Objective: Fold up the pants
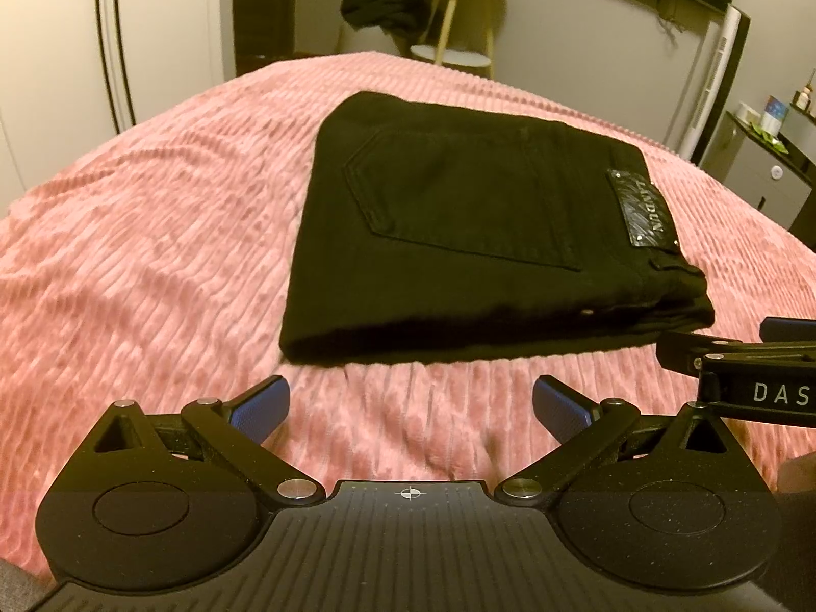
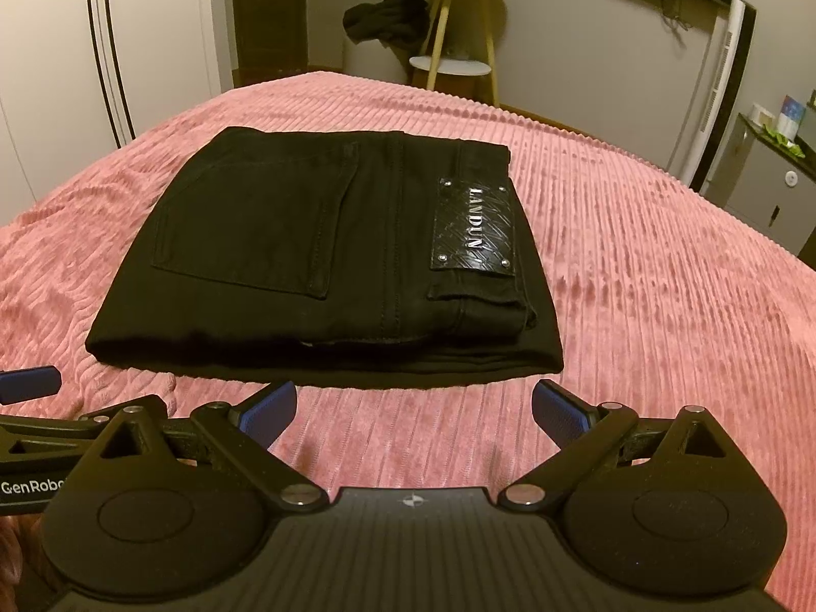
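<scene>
Black pants point(image 1: 459, 234) lie folded into a compact rectangle on the pink ribbed bedspread point(image 1: 127, 255), back pocket and LANDUN patch point(image 1: 645, 211) facing up. My left gripper point(image 1: 410, 405) is open and empty, just short of the pants' near edge. In the right wrist view the pants point(image 2: 316, 265) lie ahead and slightly left, and my right gripper point(image 2: 413, 408) is open and empty just in front of them. The right gripper's side shows at the right edge of the left wrist view point(image 1: 739, 372); the left gripper shows at the left edge of the right wrist view point(image 2: 30, 423).
Beyond the bed stands a small round side table point(image 2: 459, 25) with dark clothing point(image 2: 387, 15) draped on it. A white tower unit point(image 2: 724, 76) and a low cabinet point(image 2: 770, 188) stand at the right. A wardrobe door point(image 2: 51, 51) is at the left.
</scene>
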{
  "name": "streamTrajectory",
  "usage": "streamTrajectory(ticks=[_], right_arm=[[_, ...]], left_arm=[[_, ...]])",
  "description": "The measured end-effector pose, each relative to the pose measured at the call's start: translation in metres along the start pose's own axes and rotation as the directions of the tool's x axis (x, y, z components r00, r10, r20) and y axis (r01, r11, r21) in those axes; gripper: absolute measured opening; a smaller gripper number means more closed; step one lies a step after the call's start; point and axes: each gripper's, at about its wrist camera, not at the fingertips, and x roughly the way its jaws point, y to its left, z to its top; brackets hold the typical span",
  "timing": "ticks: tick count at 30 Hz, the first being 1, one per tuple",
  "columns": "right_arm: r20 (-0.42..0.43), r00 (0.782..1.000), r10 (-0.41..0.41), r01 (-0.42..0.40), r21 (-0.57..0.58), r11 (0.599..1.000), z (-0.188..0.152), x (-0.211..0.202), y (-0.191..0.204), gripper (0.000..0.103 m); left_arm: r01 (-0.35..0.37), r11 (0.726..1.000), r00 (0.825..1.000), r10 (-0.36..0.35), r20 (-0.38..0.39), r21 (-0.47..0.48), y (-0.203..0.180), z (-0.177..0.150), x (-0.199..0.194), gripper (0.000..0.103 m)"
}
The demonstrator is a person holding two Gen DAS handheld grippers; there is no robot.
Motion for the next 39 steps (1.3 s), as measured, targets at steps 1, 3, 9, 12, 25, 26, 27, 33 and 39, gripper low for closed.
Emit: streamTrajectory(ticks=[1,3,9,12,25,26,27,33,39], right_arm=[[0.000,1.000,0.000,0.000,-0.001,1.000,0.0001,0.0000,0.0000,0.099],[0.001,1.000,0.001,-0.001,-0.001,1.000,-0.0001,0.0000,-0.0001,0.099],[0.000,1.000,0.002,-0.002,-0.001,1.000,-0.0001,-0.0001,-0.0001,0.099],[0.001,1.000,0.002,-0.002,-0.001,1.000,0.0000,-0.0002,-0.0001,0.099],[0.003,1.000,0.002,-0.002,0.000,1.000,0.0002,-0.0007,0.0001,0.099],[0.002,1.000,0.003,-0.003,0.000,1.000,0.0002,-0.0008,-0.0002,0.099],[0.002,1.000,0.003,-0.003,0.000,1.000,0.0002,-0.0008,-0.0002,0.099],[0.002,1.000,0.002,-0.002,0.000,1.000,0.0001,-0.0006,-0.0001,0.099],[0.002,1.000,0.003,-0.003,0.000,1.000,0.0001,-0.0005,-0.0001,0.099]], left_arm=[[0.000,1.000,1.000,0.000,0.001,0.000,0.0002,0.0002,-0.0001,0.103],[0.001,1.000,1.000,-0.001,0.001,0.000,0.0004,0.0003,-0.0001,0.103],[-0.008,1.000,1.000,0.008,0.000,-0.013,0.0031,0.0004,0.0004,0.103],[-0.009,1.000,1.000,0.009,0.000,-0.016,0.0034,0.0007,0.0002,0.103],[-0.003,1.000,1.000,0.003,0.015,-0.013,0.0011,0.0006,-0.0025,0.103],[-0.002,1.000,1.000,0.002,0.016,-0.014,0.0008,0.0008,-0.0028,0.103],[-0.002,1.000,1.000,0.002,0.016,-0.014,0.0006,0.0009,-0.0029,0.103],[0.002,1.000,1.000,-0.002,0.014,-0.010,0.0003,0.0008,-0.0030,0.103],[0.012,1.000,1.000,-0.012,-0.002,-0.005,-0.0016,0.0000,-0.0016,0.103]])
